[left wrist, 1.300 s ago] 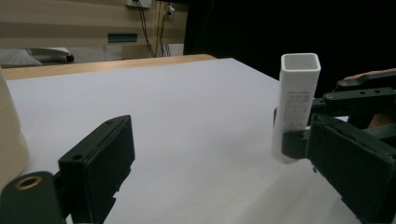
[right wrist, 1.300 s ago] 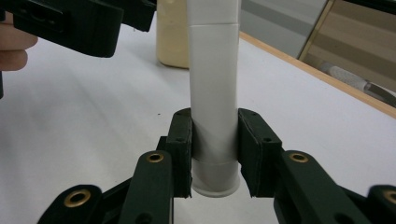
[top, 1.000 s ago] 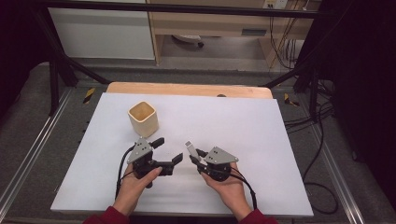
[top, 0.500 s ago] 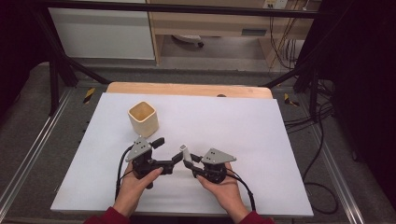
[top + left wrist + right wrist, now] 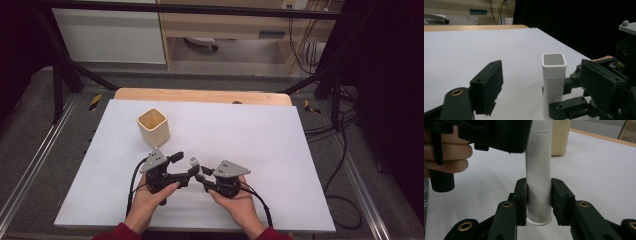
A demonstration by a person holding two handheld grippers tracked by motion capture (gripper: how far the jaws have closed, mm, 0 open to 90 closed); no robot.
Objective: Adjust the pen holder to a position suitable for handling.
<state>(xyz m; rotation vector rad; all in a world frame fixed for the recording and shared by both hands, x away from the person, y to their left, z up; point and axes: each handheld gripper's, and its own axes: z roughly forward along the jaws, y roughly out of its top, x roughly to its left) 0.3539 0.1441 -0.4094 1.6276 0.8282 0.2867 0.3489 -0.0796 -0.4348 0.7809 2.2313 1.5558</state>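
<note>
While the right gripper clamps the lower part of a white square tube, the tube stands upright with its foot on the white tabletop, near the front edge and a little left of the middle. In the right gripper view both black pads press flat against opposite sides of the tube, just above its flared base, so this gripper is clenched on it. The tube's open square mouth faces up, and small print runs down one side in the left gripper view.

The left gripper comes in from the left, its jaws standing on either side of the tube's upper part. They have just been closing with the tube between them. In the left gripper view the left pad is well clear of the tube; the right pad is near it, with a sliver of tabletop showing between. This gripper is still released, not gripping.

A person's hands hold both grippers from the front edge, in red sleeves. A beige square cup stands open and upright farther back on the left half of the tabletop, well apart from the tube.
</note>
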